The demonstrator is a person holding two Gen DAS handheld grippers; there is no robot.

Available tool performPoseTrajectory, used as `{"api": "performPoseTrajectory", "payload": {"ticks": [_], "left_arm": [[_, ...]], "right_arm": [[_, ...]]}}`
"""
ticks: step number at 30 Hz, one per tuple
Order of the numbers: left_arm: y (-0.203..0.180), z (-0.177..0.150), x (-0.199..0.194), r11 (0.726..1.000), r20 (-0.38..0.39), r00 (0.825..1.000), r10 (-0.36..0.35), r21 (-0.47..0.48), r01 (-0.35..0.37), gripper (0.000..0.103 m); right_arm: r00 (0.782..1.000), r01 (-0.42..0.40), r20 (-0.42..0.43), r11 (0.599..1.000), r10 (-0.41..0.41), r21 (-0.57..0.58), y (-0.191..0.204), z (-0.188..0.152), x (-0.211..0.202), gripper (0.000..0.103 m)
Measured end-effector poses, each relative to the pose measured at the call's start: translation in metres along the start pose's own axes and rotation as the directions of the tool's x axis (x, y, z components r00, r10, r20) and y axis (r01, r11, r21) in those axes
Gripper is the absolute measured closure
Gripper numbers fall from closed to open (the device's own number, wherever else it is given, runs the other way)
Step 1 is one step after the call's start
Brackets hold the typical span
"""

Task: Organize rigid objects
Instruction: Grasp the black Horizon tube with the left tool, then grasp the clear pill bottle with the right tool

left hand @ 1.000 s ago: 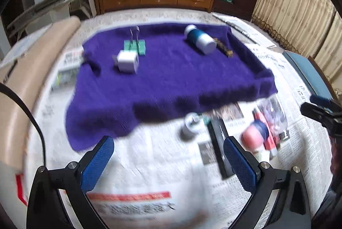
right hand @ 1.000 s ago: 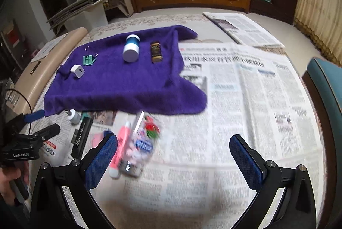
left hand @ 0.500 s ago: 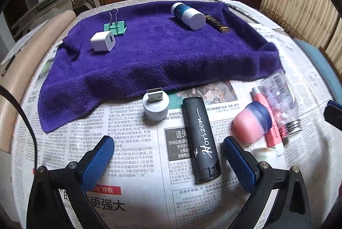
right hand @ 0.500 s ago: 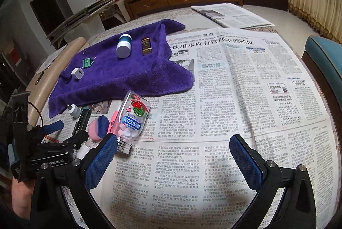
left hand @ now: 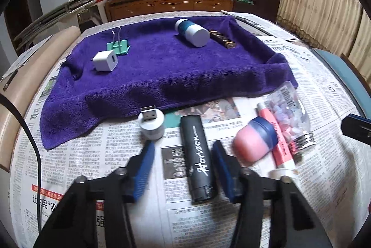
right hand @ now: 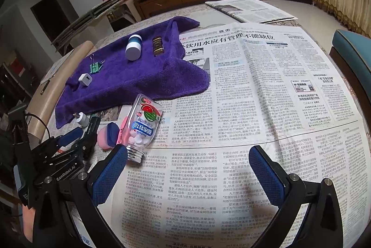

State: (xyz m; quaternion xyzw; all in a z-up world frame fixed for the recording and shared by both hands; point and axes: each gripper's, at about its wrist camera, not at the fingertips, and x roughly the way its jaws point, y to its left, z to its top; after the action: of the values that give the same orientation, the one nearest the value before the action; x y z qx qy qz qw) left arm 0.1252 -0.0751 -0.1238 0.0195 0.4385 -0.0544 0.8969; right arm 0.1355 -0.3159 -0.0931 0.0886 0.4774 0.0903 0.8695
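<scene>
A black tube marked "Horizon" (left hand: pixel 197 155) lies on the newspaper, pointing away from me. My left gripper (left hand: pixel 184 148) straddles it, open, with a small gap between each blue pad and the tube. To its right lie a pink-and-blue capsule (left hand: pixel 255 141), a pink tube (left hand: pixel 280 143) and a clear candy bottle (left hand: pixel 289 113). A round white USB adapter (left hand: pixel 151 122) sits to its left. My right gripper (right hand: pixel 189 150) is open over bare newspaper. Its left pad is beside the candy bottle's (right hand: pixel 143 125) metal cap.
A purple towel (left hand: pixel 162 76) behind the items carries a white charger cube (left hand: pixel 105 61), a green binder clip (left hand: pixel 118 47), a white-and-blue bottle (left hand: pixel 191 32) and a small brown bottle (left hand: pixel 222 39). Newspaper (right hand: pixel 255 85) covers the table's right half. A blue chair (right hand: pixel 354 51) stands at the right.
My left gripper's fingers have drawn in from wide open to either side of the black tube. The right gripper has dropped lower and nearer the candy bottle.
</scene>
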Motion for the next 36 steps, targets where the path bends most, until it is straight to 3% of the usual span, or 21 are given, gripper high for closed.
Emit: {"api": "performPoseTrajectory", "payload": {"ticks": [1,2,12,22,33,36], "left_arm": [[-0.001,0.0,-0.001,1.0,0.005,1.0,0.004,0.001,-0.004,0.081],[-0.001,0.0,-0.002,1.0,0.008,1.0,0.002,-0.002,-0.002,0.082],[0.018,-0.006,-0.017,0.999,0.016,1.0,-0.021,-0.048,0.022,0.082],[0.038,-0.01,-0.029,0.996,0.017,0.999,-0.052,-0.068,0.053,0.082],[0.06,-0.019,-0.026,0.99,0.001,0.995,-0.096,-0.103,0.095,0.082],[0.062,-0.021,-0.025,0.988,0.002,0.994,-0.107,-0.11,0.107,0.082]], "right_arm": [[1.0,-0.001,-0.002,1.0,0.001,-0.003,0.0,0.0,0.0,0.0],[1.0,0.0,-0.002,1.0,0.0,-0.005,0.0,-0.001,0.0,0.0],[1.0,0.006,0.008,1.0,-0.006,-0.01,0.005,0.001,0.001,0.0],[1.0,0.029,-0.008,0.998,-0.03,-0.047,0.037,0.007,0.029,0.0],[0.977,0.213,0.026,0.974,-0.211,-0.082,0.049,0.015,0.049,0.001],[0.981,0.196,0.005,0.978,-0.196,-0.078,0.049,0.014,0.054,0.001]]}}
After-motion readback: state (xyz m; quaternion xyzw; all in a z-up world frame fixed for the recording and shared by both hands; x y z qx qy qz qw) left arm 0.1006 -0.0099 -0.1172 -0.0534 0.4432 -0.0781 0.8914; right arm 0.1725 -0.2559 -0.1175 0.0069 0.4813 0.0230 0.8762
